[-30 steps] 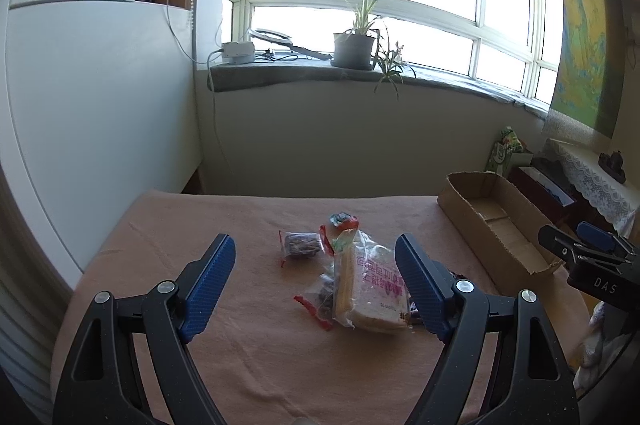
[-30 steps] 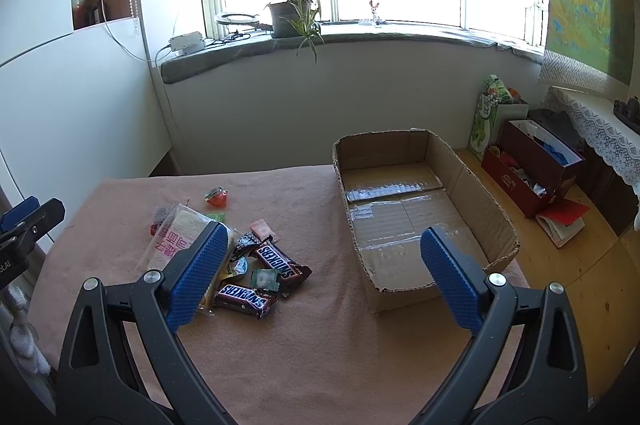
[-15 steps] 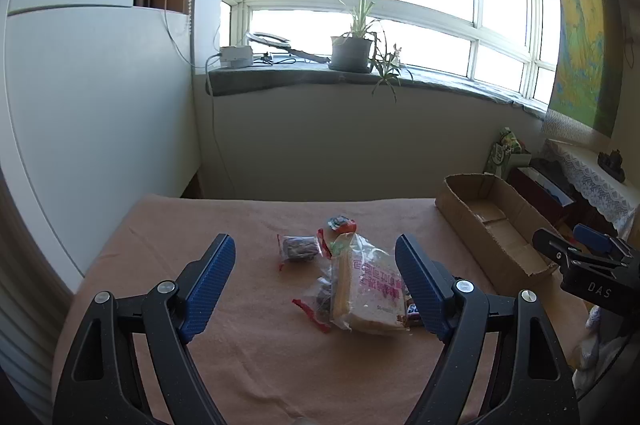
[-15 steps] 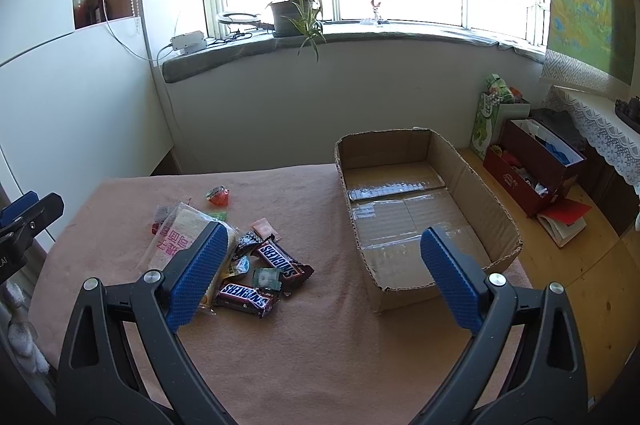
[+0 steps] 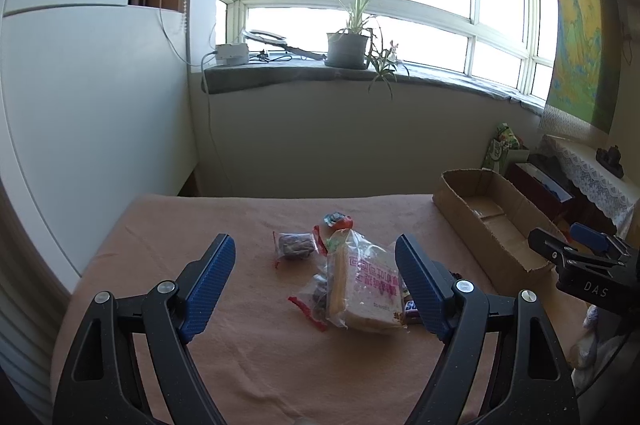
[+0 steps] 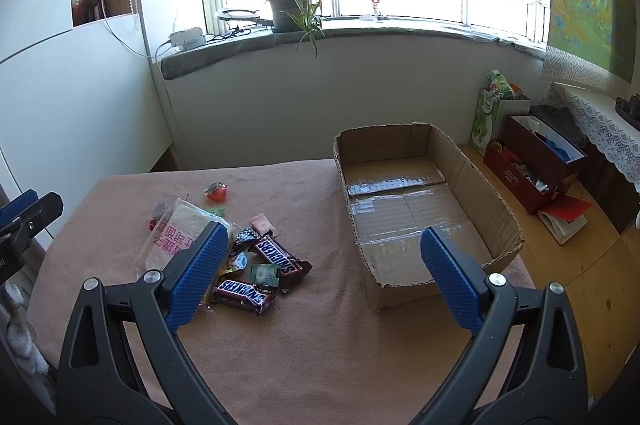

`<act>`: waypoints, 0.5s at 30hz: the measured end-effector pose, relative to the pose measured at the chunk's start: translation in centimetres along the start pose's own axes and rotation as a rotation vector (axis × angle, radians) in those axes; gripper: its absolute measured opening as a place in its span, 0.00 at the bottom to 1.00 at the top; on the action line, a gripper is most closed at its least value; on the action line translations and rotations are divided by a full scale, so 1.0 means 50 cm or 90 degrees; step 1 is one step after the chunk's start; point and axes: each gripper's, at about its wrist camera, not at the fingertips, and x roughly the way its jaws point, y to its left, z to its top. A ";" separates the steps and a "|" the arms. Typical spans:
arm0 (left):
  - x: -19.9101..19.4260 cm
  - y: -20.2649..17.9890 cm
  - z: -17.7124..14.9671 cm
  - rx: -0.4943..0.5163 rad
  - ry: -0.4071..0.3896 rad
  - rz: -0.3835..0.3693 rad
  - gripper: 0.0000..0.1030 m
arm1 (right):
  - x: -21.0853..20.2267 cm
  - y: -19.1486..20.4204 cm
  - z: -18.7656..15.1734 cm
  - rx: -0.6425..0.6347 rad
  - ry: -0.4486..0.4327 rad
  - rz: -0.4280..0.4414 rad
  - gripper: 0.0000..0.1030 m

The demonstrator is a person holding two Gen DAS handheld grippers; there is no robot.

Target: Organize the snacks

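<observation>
A heap of snacks lies mid-table on the pink cloth: a clear bag of sliced bread (image 5: 368,289) (image 6: 176,229), two Snickers bars (image 6: 276,257), a dark wrapped cake (image 5: 296,245), a red-orange candy (image 6: 216,191) and several small packets. An empty cardboard box (image 6: 424,201) (image 5: 492,221) stands to the right of the heap. My left gripper (image 5: 316,289) hangs open above the table, short of the bread bag. My right gripper (image 6: 320,273) is open too, between the heap and the box, holding nothing. It shows at the right edge of the left wrist view.
The table (image 6: 312,353) ends at a white wall with a windowsill bearing a potted plant (image 6: 292,9). On the wooden floor to the right stand a red box (image 6: 536,161), a green bag (image 6: 492,109) and a lace-covered shelf (image 6: 600,129).
The left gripper has pulled back and risen slightly, so the snacks sit a little lower and farther in its view. The right gripper has barely shifted. Both stay open.
</observation>
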 end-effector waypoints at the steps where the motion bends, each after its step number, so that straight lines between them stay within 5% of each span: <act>1: 0.001 -0.001 0.000 0.001 0.001 -0.001 0.80 | 0.002 0.000 0.002 0.000 0.001 0.000 0.97; 15: 0.009 -0.007 -0.003 0.003 0.008 -0.007 0.80 | 0.022 0.005 -0.007 -0.004 0.013 -0.001 0.97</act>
